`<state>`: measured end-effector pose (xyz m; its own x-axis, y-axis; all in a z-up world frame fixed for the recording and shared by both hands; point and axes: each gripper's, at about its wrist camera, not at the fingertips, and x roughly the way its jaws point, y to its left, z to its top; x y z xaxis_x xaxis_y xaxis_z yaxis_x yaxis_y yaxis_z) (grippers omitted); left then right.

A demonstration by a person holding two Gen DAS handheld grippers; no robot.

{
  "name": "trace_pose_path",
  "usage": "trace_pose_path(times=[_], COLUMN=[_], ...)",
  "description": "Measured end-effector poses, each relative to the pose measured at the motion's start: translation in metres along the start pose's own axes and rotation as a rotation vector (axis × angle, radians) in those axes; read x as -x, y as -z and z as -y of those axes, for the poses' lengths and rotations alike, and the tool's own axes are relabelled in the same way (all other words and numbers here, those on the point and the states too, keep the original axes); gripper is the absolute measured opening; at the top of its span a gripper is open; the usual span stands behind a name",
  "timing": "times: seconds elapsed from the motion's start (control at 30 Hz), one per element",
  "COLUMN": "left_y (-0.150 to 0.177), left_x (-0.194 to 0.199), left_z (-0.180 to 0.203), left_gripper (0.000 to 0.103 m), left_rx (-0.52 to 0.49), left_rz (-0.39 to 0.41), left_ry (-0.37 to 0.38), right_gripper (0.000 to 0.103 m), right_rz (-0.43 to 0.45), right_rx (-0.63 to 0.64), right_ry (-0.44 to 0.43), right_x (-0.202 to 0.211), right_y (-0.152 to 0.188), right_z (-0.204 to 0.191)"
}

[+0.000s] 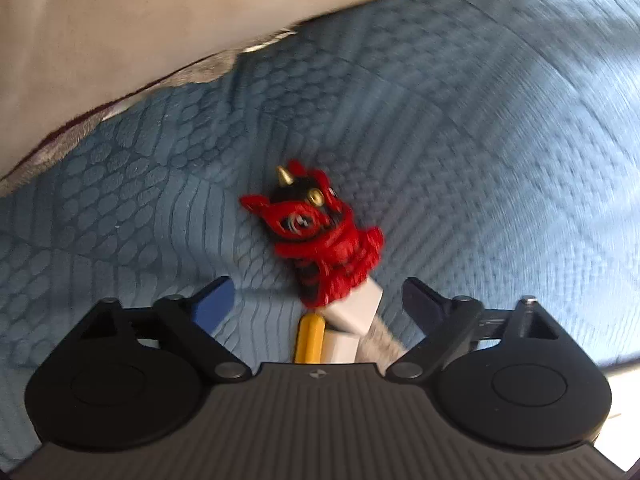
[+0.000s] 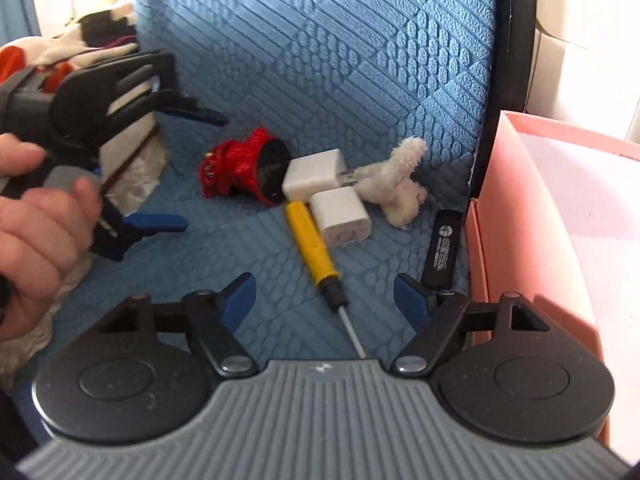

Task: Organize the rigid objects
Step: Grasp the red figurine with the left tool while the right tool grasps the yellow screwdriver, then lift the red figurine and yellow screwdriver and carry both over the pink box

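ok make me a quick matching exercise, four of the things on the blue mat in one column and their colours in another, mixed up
Things:
1. screwdriver handle
2. lion toy
3. plug adapter
4. flat stick by the pink box

Colours:
a. white
b. black
c. yellow
d. red

Pairs: 1-c, 2-d, 3-a, 4-b

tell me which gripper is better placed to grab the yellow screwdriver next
Right, most likely. The right gripper stands open with the yellow screwdriver lying just ahead between its fingers, and the pink box is at its side. The left gripper faces the red lion toy instead.
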<state>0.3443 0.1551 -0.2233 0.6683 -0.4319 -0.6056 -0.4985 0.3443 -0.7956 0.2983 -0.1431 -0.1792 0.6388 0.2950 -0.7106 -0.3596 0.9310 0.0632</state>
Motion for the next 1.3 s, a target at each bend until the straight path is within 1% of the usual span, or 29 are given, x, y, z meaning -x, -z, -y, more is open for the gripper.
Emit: trace_pose_path(times=[0.1,0.23,0.27,0.33,0.37,0.4,0.43,0.47,0.5,0.53,0.6,0.67,0.7,0.73,0.87,1.0,1.13,1.17,1.3], left_y=[-0.007,-0.014,-0.015,-0.018,-0.020,-0.022,-0.023,-0.025,-0.028,-0.030,-0.034,-0.037,-0.038,-0.038,-0.032,-0.027,-0.018,-0.018,-0.011], left_x=[-0.008,-0.022,-0.025,-0.028,-0.028,-0.029,-0.030,-0.030,-0.028,-0.031,-0.037,-0.040,-0.042,-0.043,-0.047,-0.047,-0.040,-0.048,-0.041], left_z=[-0.002,-0.007,-0.010,-0.011,-0.012,-0.012,-0.013,-0.013,-0.013,-0.013,-0.014,-0.014,-0.014,-0.012,-0.008,0.007,0.015,0.022,0.037], left_gripper=[0.087,0.079,0.077,0.074,0.071,0.070,0.069,0.069,0.069,0.069,0.068,0.068,0.067,0.063,0.063,0.063,0.063,0.063,0.062], left_rx=[0.045,0.095,0.114,0.142,0.147,0.153,0.158,0.163,0.166,0.167,0.173,0.177,0.172,0.157,0.122,0.069,-0.009,-0.026,-0.105], left_rz=[-0.004,-0.015,-0.016,-0.010,0.007,0.032,0.045,0.053,0.058,0.060,0.064,0.070,0.074,0.079,0.102,0.118,0.123,0.127,0.126], left_ry=[0.016,0.022,0.028,0.038,0.033,0.028,0.025,0.017,0.008,0.000,0.008,0.008,0.004,-0.011,-0.032,-0.051,-0.070,-0.076,-0.091], right_gripper=[0.077,0.075,0.073,0.066,0.065,0.061,0.053,0.047,0.041,0.036,0.037,0.035,0.031,0.027,0.026,0.025,0.025,0.025,0.024], right_rz=[-0.001,-0.039,-0.044,-0.058,-0.066,-0.081,-0.110,-0.134,-0.138,-0.131,-0.134,-0.135,-0.134,-0.136,-0.134,-0.139,-0.140,-0.140,-0.133], right_rx=[-0.003,0.016,0.019,0.026,0.028,0.025,0.006,-0.023,-0.041,-0.031,-0.022,-0.027,-0.017,-0.007,0.033,0.032,0.029,0.029,0.030], right_ry=[-0.012,-0.023,-0.024,-0.029,-0.035,-0.040,-0.049,-0.057,-0.053,-0.032,-0.034,-0.042,-0.046,-0.051,-0.035,-0.035,-0.034,-0.034,-0.027], right_x=[-0.011,-0.027,-0.030,-0.036,-0.040,-0.043,-0.049,-0.054,-0.056,-0.055,-0.056,-0.056,-0.055,-0.054,-0.052,-0.050,-0.050,-0.050,-0.044], right_y=[-0.006,-0.011,-0.012,-0.014,-0.014,-0.015,-0.016,-0.016,-0.016,-0.016,-0.017,-0.016,-0.016,-0.015,-0.013,-0.012,-0.012,-0.012,-0.011], right_z=[0.000,-0.004,-0.005,-0.006,-0.006,-0.006,-0.003,0.001,0.004,0.004,0.006,0.008,0.007,0.006,-0.001,-0.003,-0.003,-0.003,-0.004])
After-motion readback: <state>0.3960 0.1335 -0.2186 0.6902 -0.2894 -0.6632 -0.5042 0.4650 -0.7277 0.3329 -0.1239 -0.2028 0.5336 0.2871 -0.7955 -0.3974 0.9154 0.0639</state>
